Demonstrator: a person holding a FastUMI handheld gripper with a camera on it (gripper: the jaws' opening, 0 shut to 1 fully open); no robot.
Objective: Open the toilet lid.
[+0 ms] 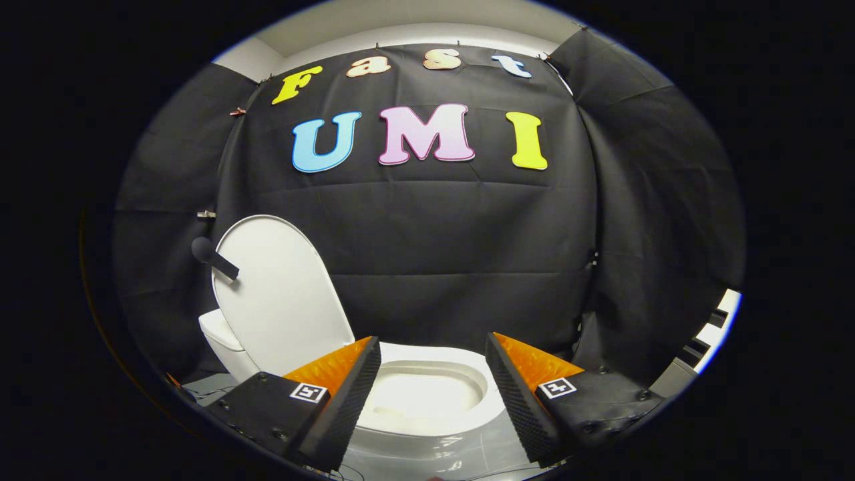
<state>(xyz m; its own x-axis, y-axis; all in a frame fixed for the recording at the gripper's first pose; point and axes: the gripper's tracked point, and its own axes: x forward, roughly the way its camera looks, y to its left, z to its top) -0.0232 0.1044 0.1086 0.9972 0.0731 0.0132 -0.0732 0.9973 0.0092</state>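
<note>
My tool (433,374) stands wide, its two fingers spread well apart and gripping nothing; they frame the lower centre of the frame. Between and just beyond the fingers lies the white oval ceramic toilet bowl (427,394) with its seat ring exposed. The smooth white oval plastic toilet lid (277,294) stands raised at the left of centre, beyond and to the left of my left finger, apart from both. It is tilted back toward the white cistern (220,334) behind it. A dark rod-like handle with a rounded end (214,257) projects from the lid's upper left edge. Behind everything hangs the black cloth booth wall (467,234).

Assessment: the lid appears already up, so the task looks essentially done. The step in hand, in my judgement, is to confirm the lid rests stable against its backing. To do this well I would keep the fingers clear of the lid and draw off straight, without brushing the handle or seat.
</note>
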